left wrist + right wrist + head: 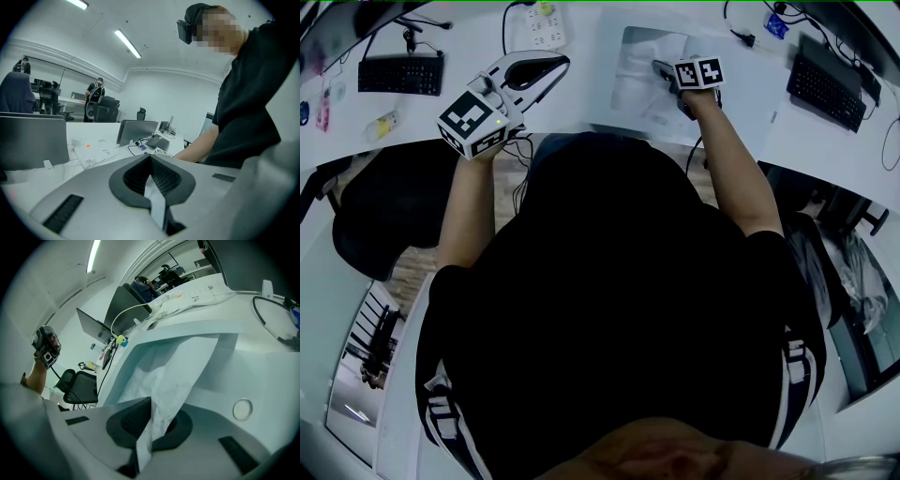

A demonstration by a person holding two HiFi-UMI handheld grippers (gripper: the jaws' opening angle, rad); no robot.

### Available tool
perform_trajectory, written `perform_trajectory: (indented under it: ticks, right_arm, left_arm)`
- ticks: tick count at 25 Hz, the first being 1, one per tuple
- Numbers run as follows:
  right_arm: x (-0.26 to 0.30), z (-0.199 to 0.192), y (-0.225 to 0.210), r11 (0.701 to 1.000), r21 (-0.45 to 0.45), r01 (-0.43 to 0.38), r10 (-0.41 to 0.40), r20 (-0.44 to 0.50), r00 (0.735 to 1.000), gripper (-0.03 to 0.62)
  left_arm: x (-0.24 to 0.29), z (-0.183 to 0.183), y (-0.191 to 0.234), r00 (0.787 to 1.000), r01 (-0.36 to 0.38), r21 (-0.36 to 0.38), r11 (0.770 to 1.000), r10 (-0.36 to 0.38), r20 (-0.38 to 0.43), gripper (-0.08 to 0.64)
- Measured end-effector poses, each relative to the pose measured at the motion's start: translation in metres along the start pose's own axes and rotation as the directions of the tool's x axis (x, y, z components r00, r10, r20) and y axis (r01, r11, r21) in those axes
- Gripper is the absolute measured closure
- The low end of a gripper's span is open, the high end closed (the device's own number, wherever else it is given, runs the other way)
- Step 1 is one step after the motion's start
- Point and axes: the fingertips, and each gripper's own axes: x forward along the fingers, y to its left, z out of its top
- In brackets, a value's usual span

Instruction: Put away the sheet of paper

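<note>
Between right gripper point(150, 422) jaws: paper point(185, 364).

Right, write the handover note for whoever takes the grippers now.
Left gripper: jaws together, away from the sheet. A pale strip shows between them; I cannot tell what it is.
Right gripper: jaws shut on the sheet of paper, which is crumpled at the grip.
The sheet runs from the jaws into the white open box.
Done: sheet gripped.
Left: settle it in its place, probably the box, then release.
</note>
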Motion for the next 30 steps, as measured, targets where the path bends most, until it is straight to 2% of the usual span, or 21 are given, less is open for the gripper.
perform_trajectory:
  ticks: [8, 16, 22, 27, 30]
  right_arm:
    - [0.001, -0.004, -0.001, 1.0, -0.005, -0.002, 0.002, -0.018, 1.0, 0.577]
    - [0.001, -0.006, -0.009, 0.998, -0.026, 0.061, -0.061, -0.029, 0.998, 0.572]
    - [-0.001, -0.004, -0.012, 0.993, -0.052, 0.101, -0.102, -0.016, 0.995, 0.46]
    - [-0.003, -0.009, -0.018, 0.988, -0.069, 0.134, -0.137, -0.028, 0.99, 0.4]
    - [-0.005, -0.01, -0.021, 0.987, -0.066, 0.148, -0.15, -0.023, 0.988, 0.389]
  left_arm:
    - [-0.001, -0.002, -0.001, 1.0, -0.001, -0.004, 1.0, 0.001, 0.0, 0.54]
    - [0.0, -0.002, 0.0, 1.0, 0.003, -0.004, 1.0, -0.003, 0.001, 0.54]
    - [-0.001, -0.001, -0.002, 1.0, 0.005, -0.006, 1.0, -0.005, 0.006, 0.538]
    - [0.0, -0.004, -0.007, 1.0, 0.014, -0.008, 1.0, -0.014, 0.006, 0.539]
    - [0.0, -0.004, -0.009, 1.0, 0.018, -0.008, 1.0, -0.018, 0.007, 0.538]
